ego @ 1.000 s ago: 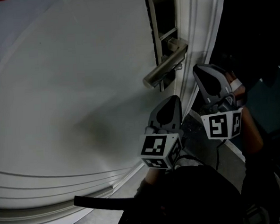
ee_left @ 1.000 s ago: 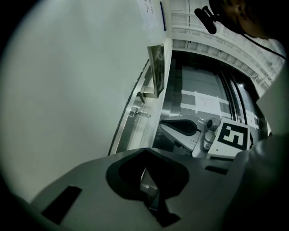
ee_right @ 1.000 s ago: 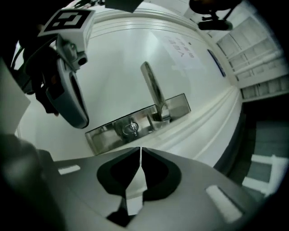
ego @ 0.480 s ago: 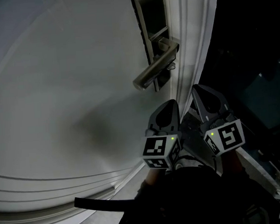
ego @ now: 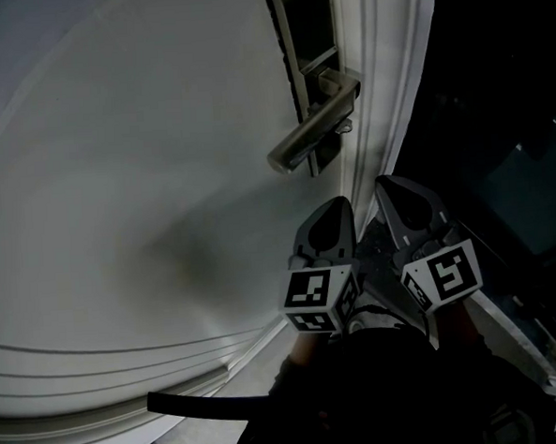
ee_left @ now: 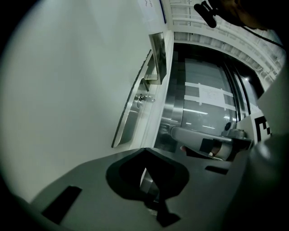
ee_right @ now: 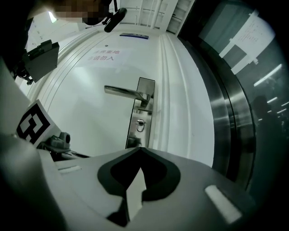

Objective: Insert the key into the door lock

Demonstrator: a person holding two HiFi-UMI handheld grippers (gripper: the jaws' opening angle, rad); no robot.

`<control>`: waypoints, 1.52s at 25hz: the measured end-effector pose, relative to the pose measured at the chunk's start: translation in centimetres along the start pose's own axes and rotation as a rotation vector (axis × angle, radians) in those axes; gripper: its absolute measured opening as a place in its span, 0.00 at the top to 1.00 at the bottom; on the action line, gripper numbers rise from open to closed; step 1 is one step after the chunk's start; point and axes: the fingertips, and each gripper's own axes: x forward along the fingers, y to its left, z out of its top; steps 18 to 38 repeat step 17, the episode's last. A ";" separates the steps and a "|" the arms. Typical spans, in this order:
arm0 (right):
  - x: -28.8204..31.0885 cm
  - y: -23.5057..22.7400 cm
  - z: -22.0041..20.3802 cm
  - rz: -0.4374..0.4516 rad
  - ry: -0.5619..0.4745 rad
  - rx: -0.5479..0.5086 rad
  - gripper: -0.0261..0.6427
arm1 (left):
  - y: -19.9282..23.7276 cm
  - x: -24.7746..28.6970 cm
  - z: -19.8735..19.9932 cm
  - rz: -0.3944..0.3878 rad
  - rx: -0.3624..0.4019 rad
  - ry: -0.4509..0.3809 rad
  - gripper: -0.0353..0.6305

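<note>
- The white door (ego: 143,159) fills most of the head view. A steel frame (ee_right: 226,113) runs just beyond the door's edge, on the far side of the lock plate (ee_right: 140,113) from the lever's free end.
- The lever handle (ego: 315,130) juts out from the lock plate and overhangs its lower half in the head view. Nothing else lies between the plate and the two tools.
- The left hand-held gripper (ego: 338,213) and the right hand-held gripper (ego: 394,195) sit side by side below the lock plate, apart from it, with their marker cubes nearest the camera.
- Each has its jaws drawn together to a thin slit, and neither is seen gripping anything. A grey sliver shows in the left slit, and I cannot tell what it is.
- The key (ee_right: 141,125) shows as a small metal ring at the keyhole, on the lock plate just under the lever. It appears to be already seated.
- The right gripper view faces the lock plate squarely and shows a paper notice (ee_right: 106,56) above it.
- The left gripper view sees the plate edge-on, with the key as a small stub.
- In the head view the key is only a speck beneath the lever.
</note>
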 end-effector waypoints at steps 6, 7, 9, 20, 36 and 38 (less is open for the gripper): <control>0.3 0.4 -0.3 0.015 0.016 0.006 0.96 | 0.1 -0.2 0.4 -0.003 0.001 -0.017 0.95; 0.3 0.4 -0.3 0.016 0.017 0.007 0.96 | 0.1 -0.2 0.5 -0.004 0.001 -0.019 0.95; 0.4 0.6 -0.3 0.017 0.018 0.004 0.96 | 0.2 -0.2 0.5 -0.004 -0.001 -0.020 0.95; 0.6 1.0 -0.3 0.029 0.019 0.002 0.96 | 0.4 -0.5 0.1 0.004 -0.005 0.003 0.95; 0.6 1.0 -0.3 0.029 0.019 0.002 0.96 | 0.4 -0.5 0.1 0.004 -0.005 0.003 0.95; 0.6 1.0 -0.3 0.029 0.019 0.002 0.96 | 0.4 -0.5 0.1 0.004 -0.005 0.003 0.95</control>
